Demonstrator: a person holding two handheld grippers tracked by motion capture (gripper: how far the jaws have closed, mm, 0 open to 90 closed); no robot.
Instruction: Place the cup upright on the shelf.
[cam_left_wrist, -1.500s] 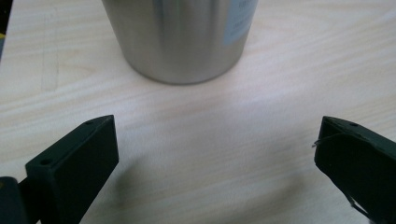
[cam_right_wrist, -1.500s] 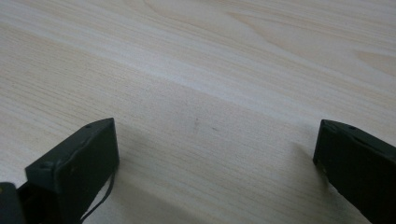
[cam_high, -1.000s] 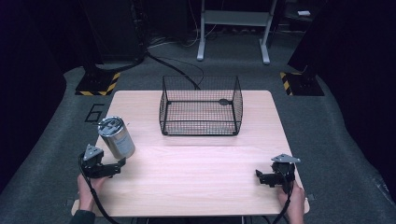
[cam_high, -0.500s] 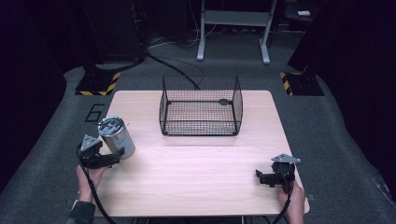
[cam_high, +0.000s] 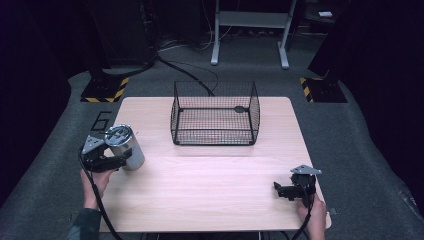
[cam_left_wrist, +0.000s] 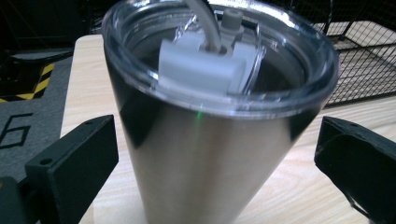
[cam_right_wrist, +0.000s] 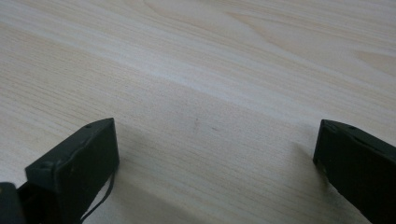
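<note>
A stainless steel tumbler (cam_high: 128, 146) with a clear lid stands upright near the table's left edge. My left gripper (cam_high: 119, 160) is at its left side, open. In the left gripper view the tumbler (cam_left_wrist: 205, 154) rises between the two black jaws, with a small gap on each side, and the left gripper (cam_left_wrist: 218, 142) is not touching it. My right gripper (cam_high: 281, 190) rests near the front right corner of the table. In its own view the right gripper (cam_right_wrist: 217, 151) is open over bare wood, nothing between its jaws.
A black wire basket (cam_high: 215, 116) stands at the back middle of the wooden table (cam_high: 210, 175), open at the top. A small dark thing (cam_high: 240, 108) lies inside it at the back right. Grey carpet surrounds the table.
My left gripper has moved away from the front edge and up along the tumbler's left side, so its jaws now flank the tumbler. The tumbler and right gripper have stayed put.
</note>
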